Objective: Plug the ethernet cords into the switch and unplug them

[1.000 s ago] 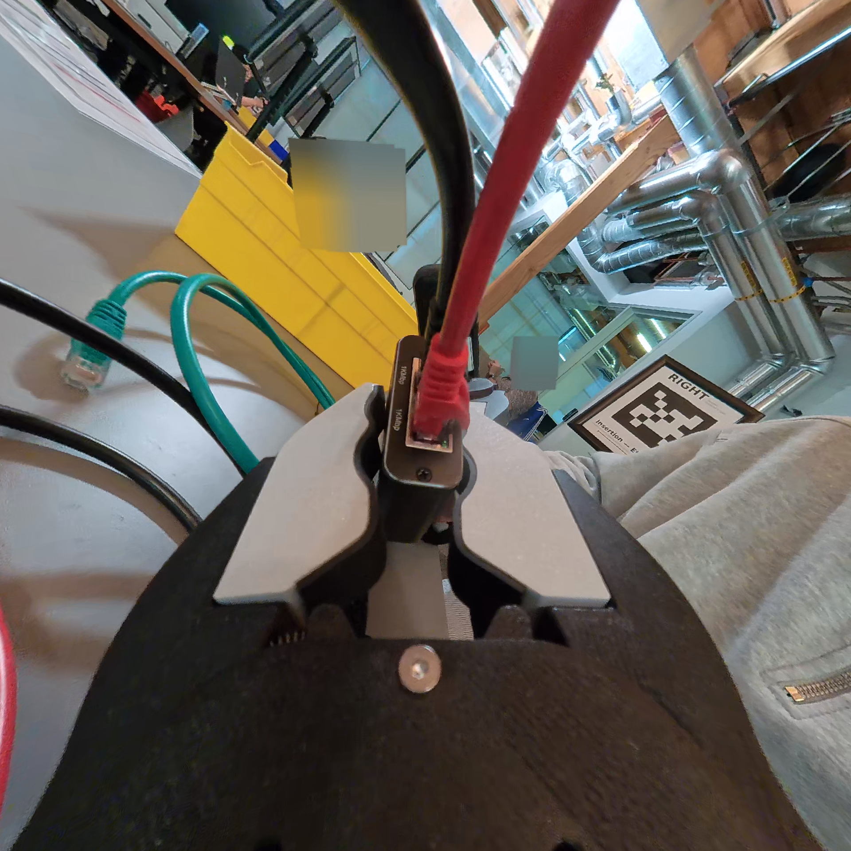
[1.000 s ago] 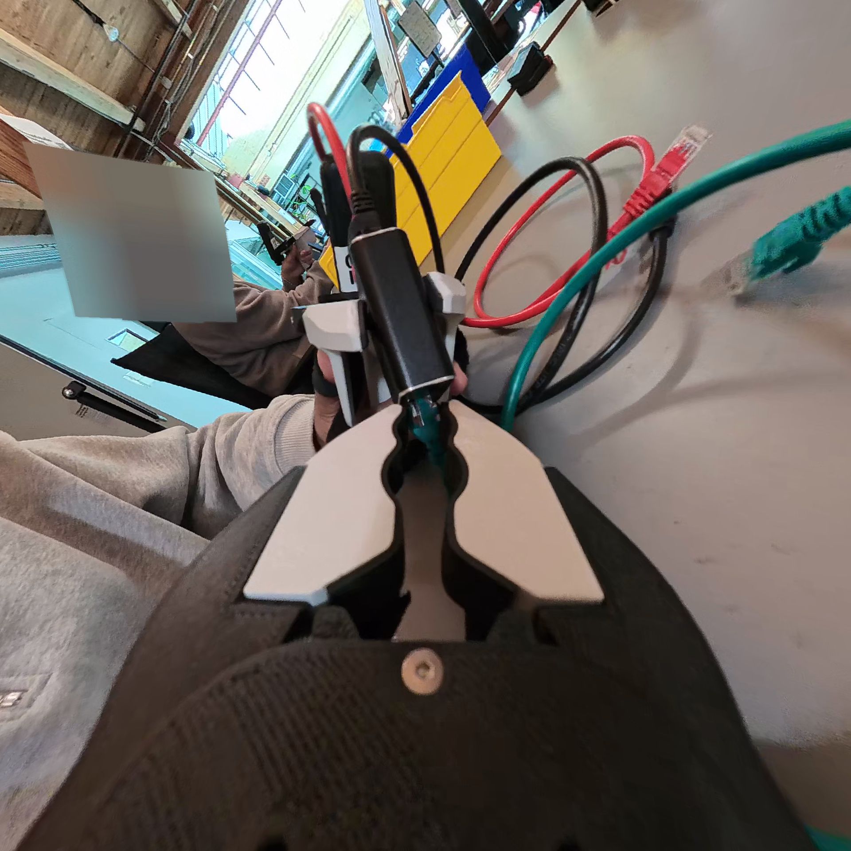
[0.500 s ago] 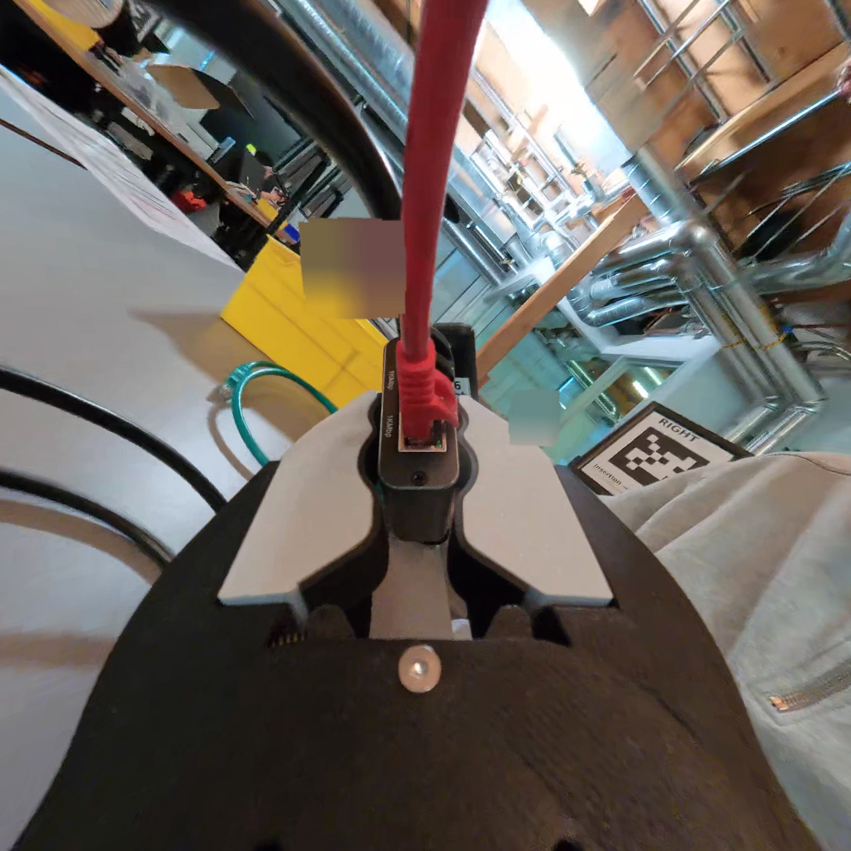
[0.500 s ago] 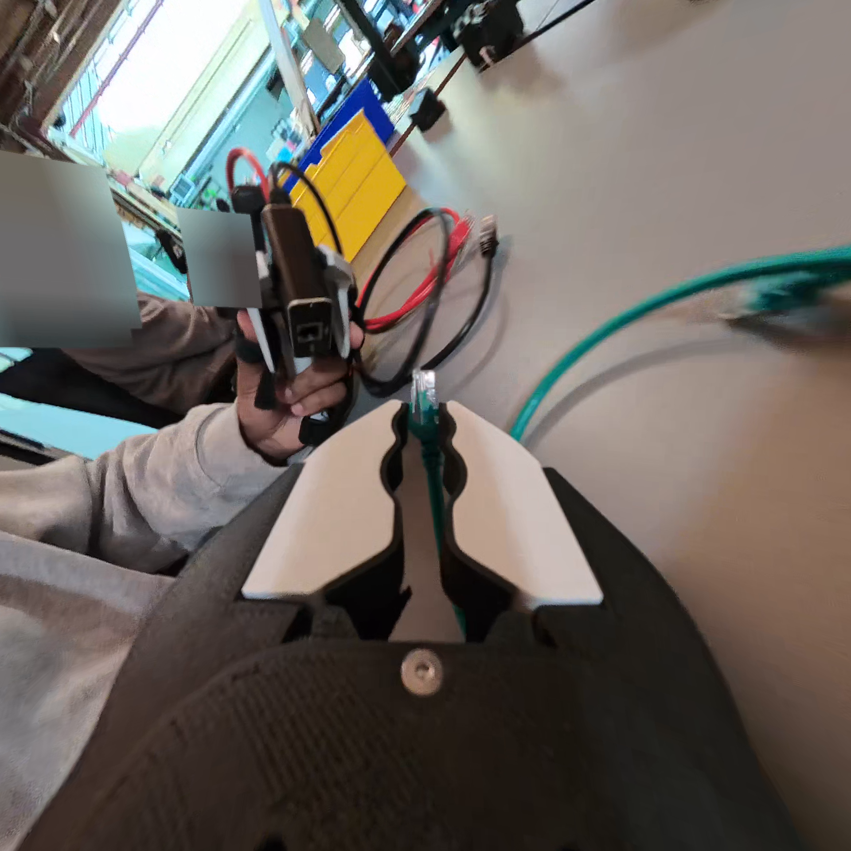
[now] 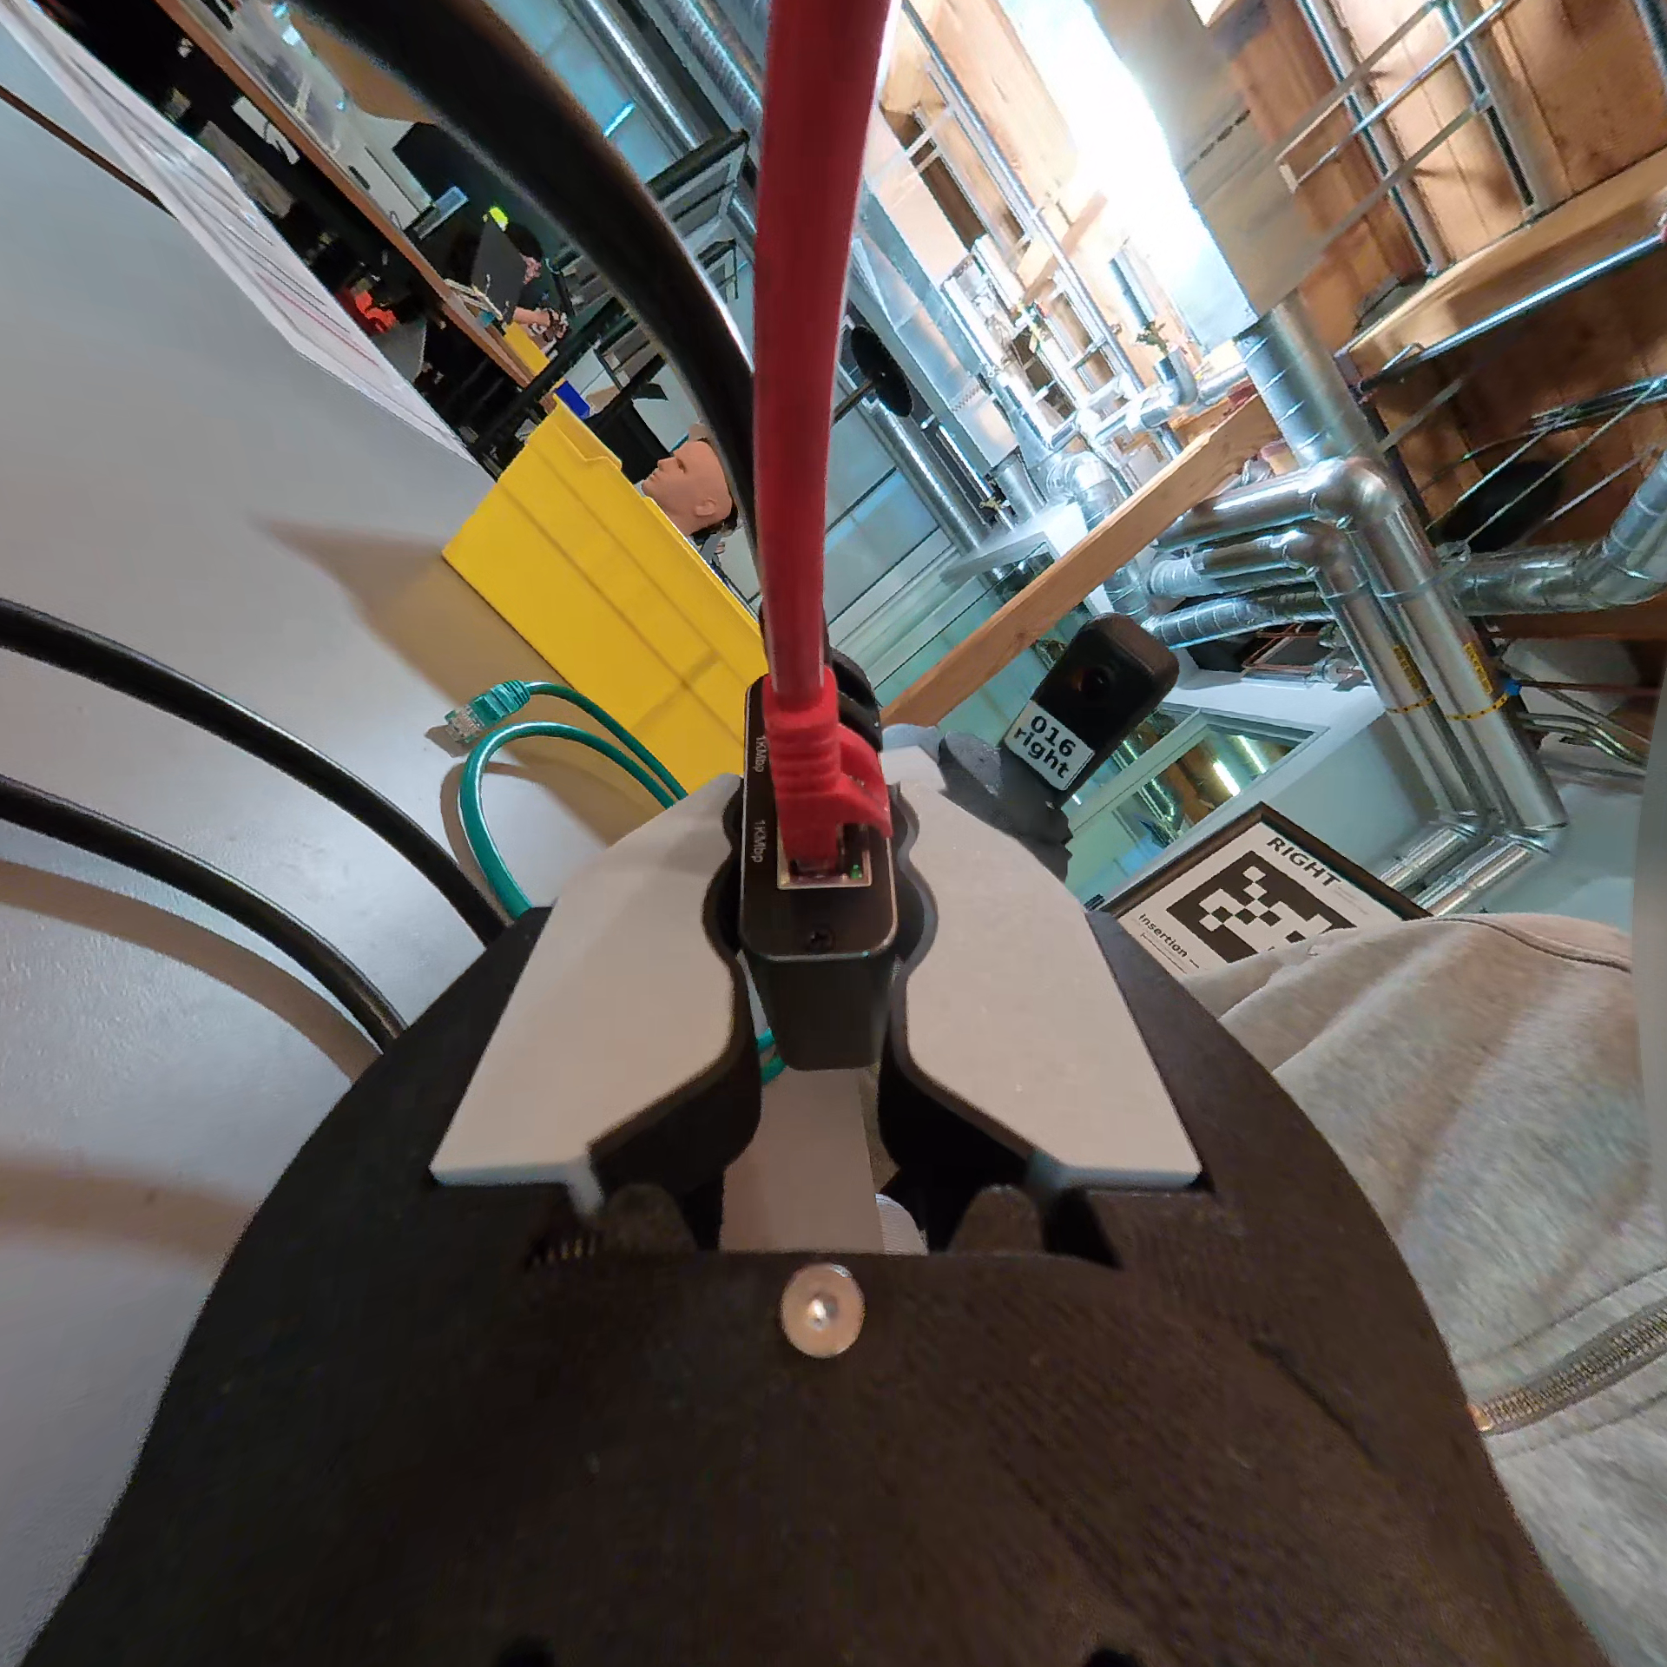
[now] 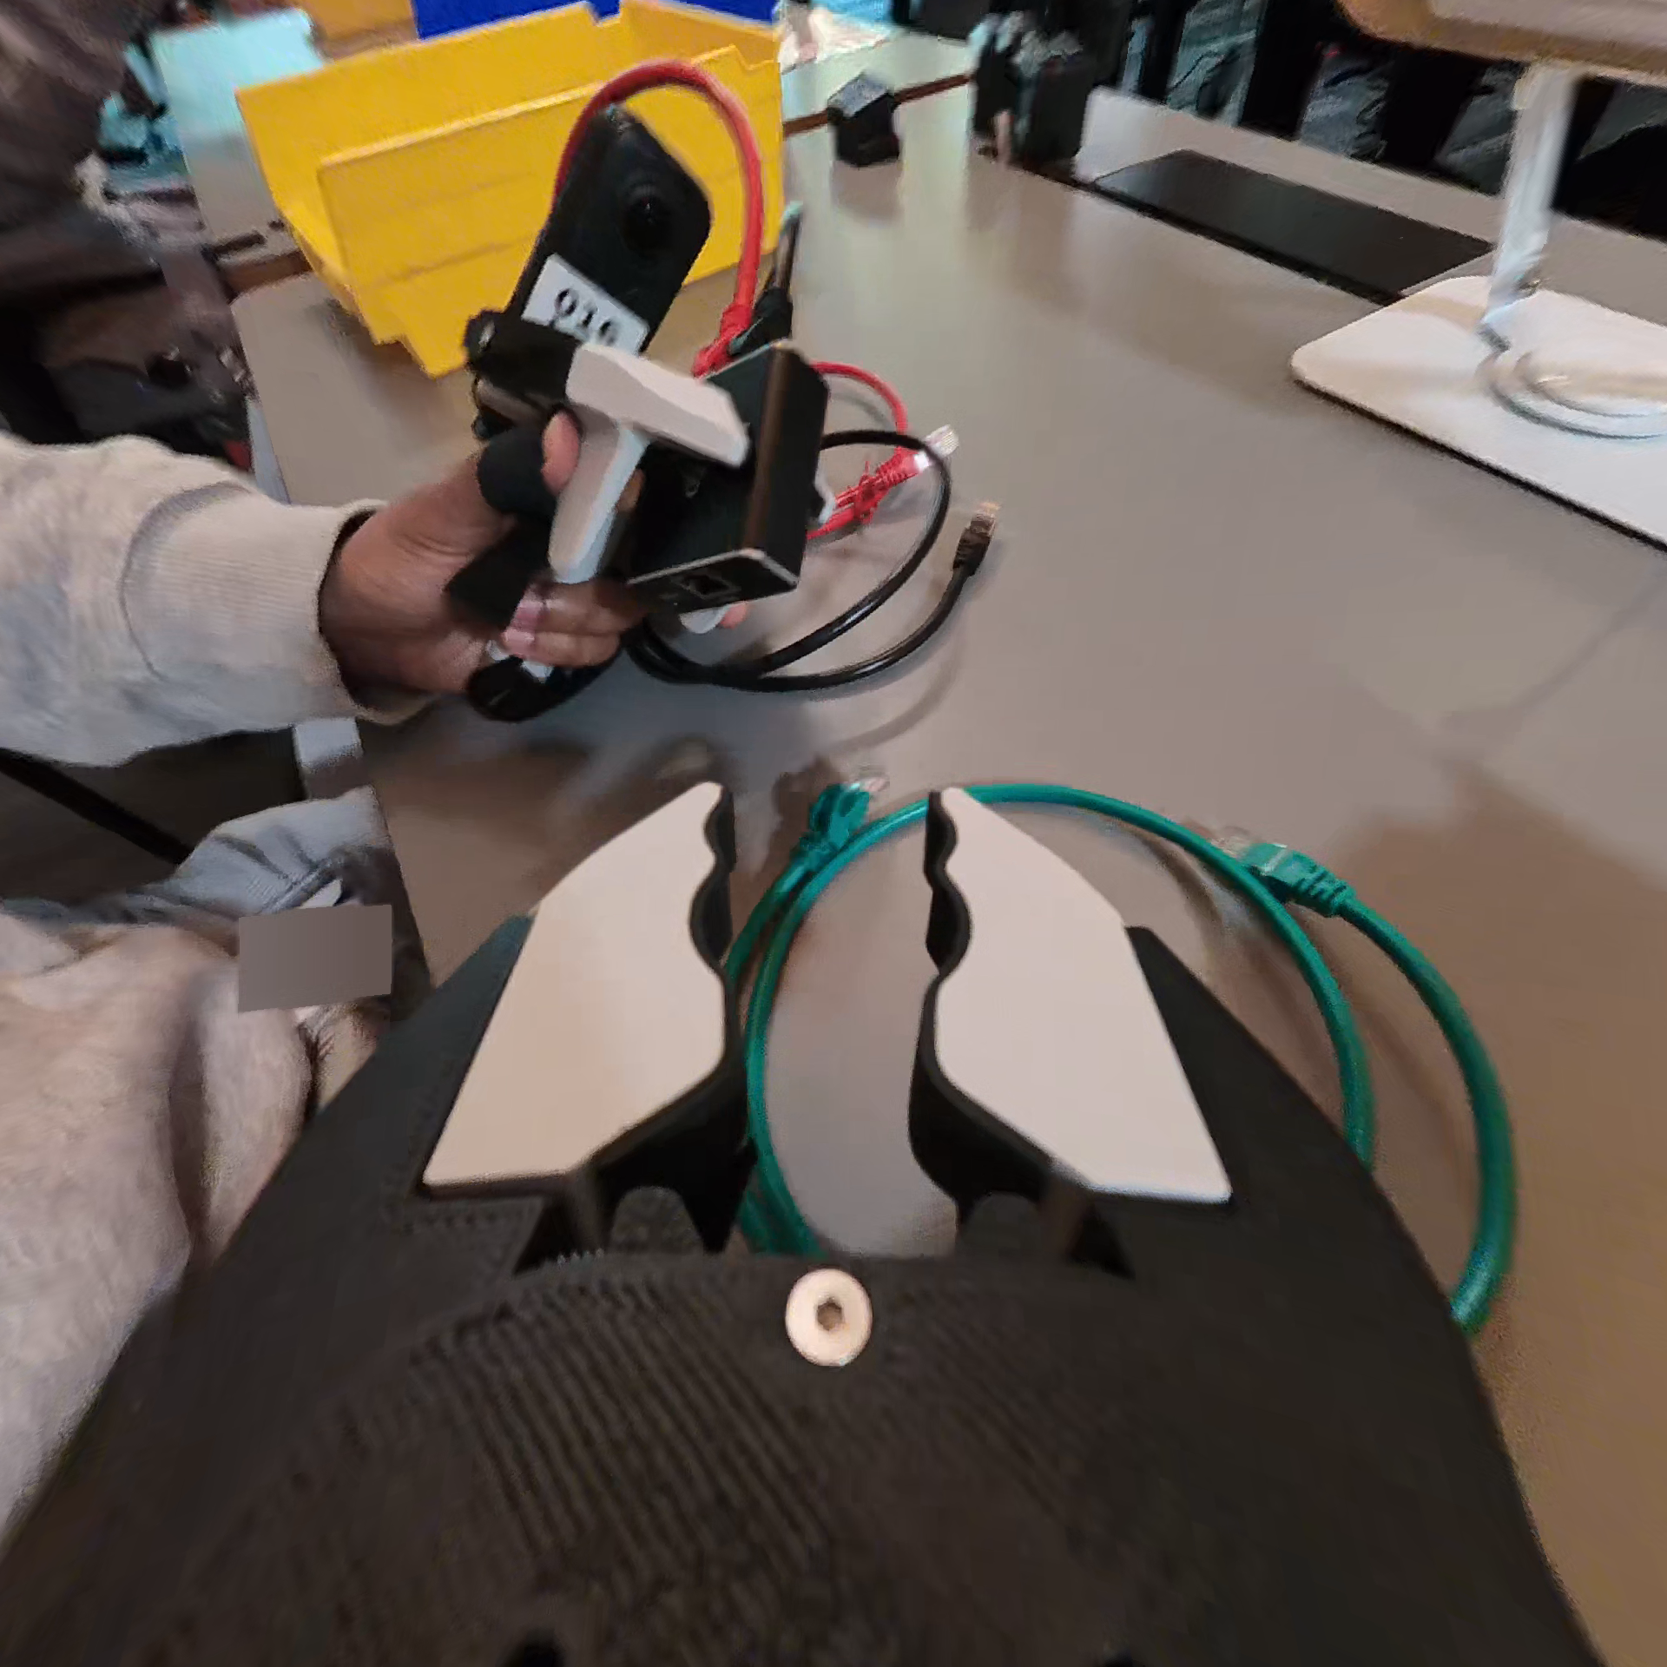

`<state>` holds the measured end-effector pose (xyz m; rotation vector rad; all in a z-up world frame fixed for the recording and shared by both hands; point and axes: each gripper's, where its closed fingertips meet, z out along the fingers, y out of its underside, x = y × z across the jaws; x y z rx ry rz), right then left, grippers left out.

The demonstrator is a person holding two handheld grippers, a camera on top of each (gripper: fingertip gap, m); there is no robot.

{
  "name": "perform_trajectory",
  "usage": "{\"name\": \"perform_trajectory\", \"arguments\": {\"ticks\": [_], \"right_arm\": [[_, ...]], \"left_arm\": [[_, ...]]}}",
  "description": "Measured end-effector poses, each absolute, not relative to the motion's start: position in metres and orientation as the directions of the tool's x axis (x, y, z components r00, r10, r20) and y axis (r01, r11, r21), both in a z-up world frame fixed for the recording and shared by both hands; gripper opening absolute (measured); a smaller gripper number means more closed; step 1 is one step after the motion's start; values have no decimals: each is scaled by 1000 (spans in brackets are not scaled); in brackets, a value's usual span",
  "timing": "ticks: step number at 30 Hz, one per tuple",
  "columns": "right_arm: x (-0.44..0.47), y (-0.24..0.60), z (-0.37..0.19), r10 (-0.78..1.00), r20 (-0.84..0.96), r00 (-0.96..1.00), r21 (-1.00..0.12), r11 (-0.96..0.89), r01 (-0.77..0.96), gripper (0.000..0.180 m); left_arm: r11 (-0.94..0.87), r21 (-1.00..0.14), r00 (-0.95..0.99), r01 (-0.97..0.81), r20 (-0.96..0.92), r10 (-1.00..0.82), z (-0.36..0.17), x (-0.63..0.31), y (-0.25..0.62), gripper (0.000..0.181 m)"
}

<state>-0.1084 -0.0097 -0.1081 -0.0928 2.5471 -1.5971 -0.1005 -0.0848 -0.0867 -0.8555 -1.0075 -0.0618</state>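
My left gripper (image 5: 816, 866) is shut on the small black switch (image 5: 819, 992) and holds it above the table. A red ethernet cord (image 5: 798, 406) is plugged into the switch's upper port and rises out of frame. In the right wrist view the switch (image 6: 753, 487) sits in the left gripper (image 6: 649, 424), held by a hand, with its lower port empty. My right gripper (image 6: 825, 812) is open and empty. The green ethernet cord (image 6: 1335, 974) lies looped on the table, one plug (image 6: 834, 812) between my right fingers, the other (image 6: 1290, 870) to the right.
Black cables (image 6: 857, 631) and the red cord's free end (image 6: 875, 478) lie on the grey table (image 6: 1173, 586) under the switch. A yellow bin (image 6: 433, 180) stands behind. A white monitor base (image 6: 1488, 361) is at the right. A marker board (image 5: 1254, 893) leans near a grey sleeve (image 5: 1443, 1128).
My right gripper drew the green plug out of the switch, moved away towards the table and opened; the green cord now lies on the table. The left gripper kept hold of the switch.
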Motion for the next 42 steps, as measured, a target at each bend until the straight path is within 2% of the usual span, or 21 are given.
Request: {"name": "perform_trajectory", "arguments": {"ticks": [1,4,9,14,19,24,26,29,32,35,39,42], "right_arm": [[-100,-7,-115,-172,-103,-980,-877,481,7,38],[-83,6,-150,-231,-163,-959,-761,649,-27,41],[-87,26,-174,-297,16,-955,-585,772,-250,46],[-118,63,-155,-254,40,-966,-544,806,-234,45],[-137,81,-159,-241,115,-964,-520,812,-265,45],[-138,86,-184,-259,156,-953,-373,878,-299,37],[-126,78,-185,-259,111,-959,-408,869,-282,26],[-103,61,-187,-273,57,-960,-450,852,-269,20],[-85,48,-187,-322,84,-943,-470,822,-322,14],[-69,35,-180,-345,55,-937,-549,773,-317,9],[-86,17,-132,-213,-48,-976,-768,633,-100,7],[-112,19,-61,-149,-224,-963,-920,360,158,6]], "left_arm": [[683,-598,560,419,763,324,-87,-101,-85,27],[688,-589,557,425,769,314,-87,-101,-86,27],[692,-578,554,432,776,302,-88,-102,-86,26],[698,-564,553,441,784,284,-88,-102,-87,26],[708,-549,550,443,790,269,-87,-103,-89,26],[704,-552,548,446,790,273,-88,-103,-88,26],[704,-552,548,447,791,272,-88,-103,-88,26],[707,-549,548,447,792,269,-88,-103,-89,26],[710,-544,549,447,794,262,-87,-103,-89,27],[717,-537,551,444,795,254,-87,-103,-90,27],[745,-526,563,412,789,246,-82,-101,-96,26],[765,-508,560,396,794,237,-81,-102,-101,26]]}}
